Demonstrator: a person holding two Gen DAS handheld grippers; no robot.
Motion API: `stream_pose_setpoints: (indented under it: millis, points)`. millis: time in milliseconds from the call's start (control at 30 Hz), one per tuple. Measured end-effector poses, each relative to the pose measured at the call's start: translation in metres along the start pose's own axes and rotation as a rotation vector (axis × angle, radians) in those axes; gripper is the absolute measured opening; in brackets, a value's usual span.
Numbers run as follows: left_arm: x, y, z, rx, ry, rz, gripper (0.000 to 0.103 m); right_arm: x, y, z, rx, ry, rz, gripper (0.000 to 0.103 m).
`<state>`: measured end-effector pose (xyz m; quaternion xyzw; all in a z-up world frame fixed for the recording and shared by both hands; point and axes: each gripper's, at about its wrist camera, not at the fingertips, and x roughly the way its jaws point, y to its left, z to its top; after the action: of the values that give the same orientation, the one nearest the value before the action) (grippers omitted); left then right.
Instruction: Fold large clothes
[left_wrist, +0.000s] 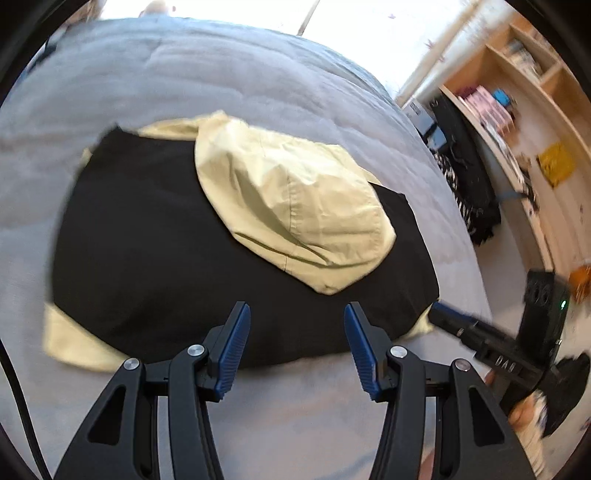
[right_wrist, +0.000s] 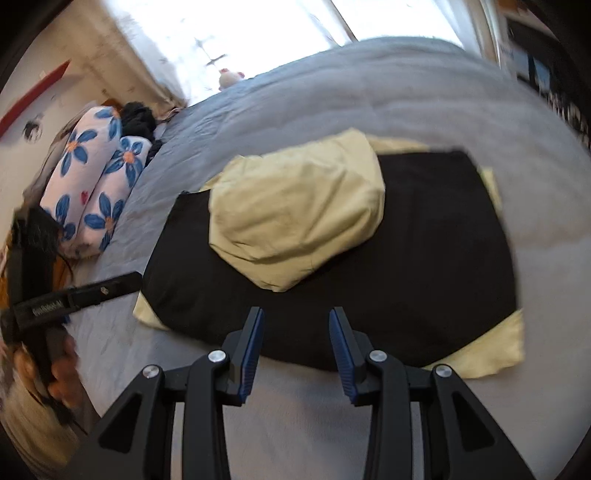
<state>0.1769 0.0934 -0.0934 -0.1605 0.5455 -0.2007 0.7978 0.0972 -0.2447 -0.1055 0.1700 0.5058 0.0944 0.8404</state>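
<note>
On the grey bed (left_wrist: 207, 66), at the centre of both wrist views, lies the black-and-yellow garment (left_wrist: 147, 240), folded into a rough rectangle; its pale yellow hood (left_wrist: 295, 206) rests on top of the black panel, toward 1 o'clock in the left wrist view and toward 11 o'clock in the right wrist view; yellow corners show from beneath the black cloth at its near edges. Left hand-held gripper (left_wrist: 297, 347): jaws apart, nothing between the blue pads, tips over the near edge of the garment at 6 o'clock. Right hand-held gripper (right_wrist: 296, 349): jaws likewise apart and empty, tips over the same near edge; in the left wrist view it appears at 4 o'clock, just beside the garment's corner. Flower-patterned pillows (right_wrist: 92, 184) lie at 9 o'clock in the right wrist view; wooden shelves (left_wrist: 535, 122) stand at 2 o'clock in the left wrist view.
</note>
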Motion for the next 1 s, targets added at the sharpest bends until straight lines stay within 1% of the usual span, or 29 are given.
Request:
stream_pose_setpoints:
  millis: [67,133,200,267,367,467,567,600,633,667,700,733,767,800,933,967,1000]
  points:
    - [0.025,0.013,0.001,-0.048,-0.01,-0.017,0.051,0.019,-0.008,0.001,0.045,0.009,0.029,0.037]
    - [0.047,0.025,0.003,-0.098,-0.016,-0.032,0.051,0.04,-0.014,0.002,0.079,0.019,0.038,0.037]
    - [0.071,0.036,0.003,-0.158,0.0,-0.043,0.051,0.054,-0.018,0.004,0.101,0.032,0.052,0.037]
    - [0.086,0.043,0.003,-0.192,0.002,-0.06,0.051,0.068,-0.022,0.007,0.126,0.042,0.064,0.037]
    - [0.092,0.045,0.005,-0.182,-0.045,-0.087,0.051,0.084,-0.025,0.013,0.132,0.045,0.05,0.037]
    - [0.094,0.05,0.007,-0.204,-0.078,-0.14,0.052,0.096,-0.026,0.018,0.151,0.035,0.081,0.037]
    - [0.097,0.059,0.007,-0.252,-0.112,-0.209,0.052,0.103,-0.02,0.021,0.152,0.007,0.119,0.037]
    - [0.1,0.062,0.008,-0.271,-0.121,-0.227,0.052,0.106,-0.016,0.021,0.142,0.008,0.119,0.036]
    - [0.102,0.063,0.007,-0.294,-0.135,-0.254,0.052,0.108,-0.01,0.021,0.124,0.006,0.116,0.026]
    - [0.103,0.064,0.007,-0.309,-0.142,-0.275,0.051,0.109,-0.004,0.021,0.118,0.01,0.13,0.021]
    - [0.104,0.063,0.007,-0.323,-0.147,-0.294,0.04,0.108,0.002,0.021,0.116,0.008,0.152,0.021]
    - [0.104,0.063,0.008,-0.327,-0.15,-0.307,0.026,0.105,0.007,0.02,0.114,0.003,0.164,0.02]
    - [0.103,0.061,0.009,-0.324,-0.145,-0.305,0.009,0.103,0.01,0.02,0.114,-0.001,0.175,0.019]
    - [0.099,0.058,0.009,-0.312,-0.148,-0.265,0.009,0.099,0.014,0.019,0.117,-0.006,0.193,0.019]
    - [0.076,0.048,0.01,-0.253,-0.187,-0.174,0.007,0.097,0.024,0.012,0.153,0.0,0.265,0.018]
    - [0.072,0.046,0.01,-0.23,-0.188,-0.128,0.007,0.1,0.027,0.008,0.161,0.002,0.27,0.018]
    - [0.071,0.046,0.009,-0.207,-0.185,-0.07,0.007,0.105,0.03,0.004,0.157,0.006,0.248,0.018]
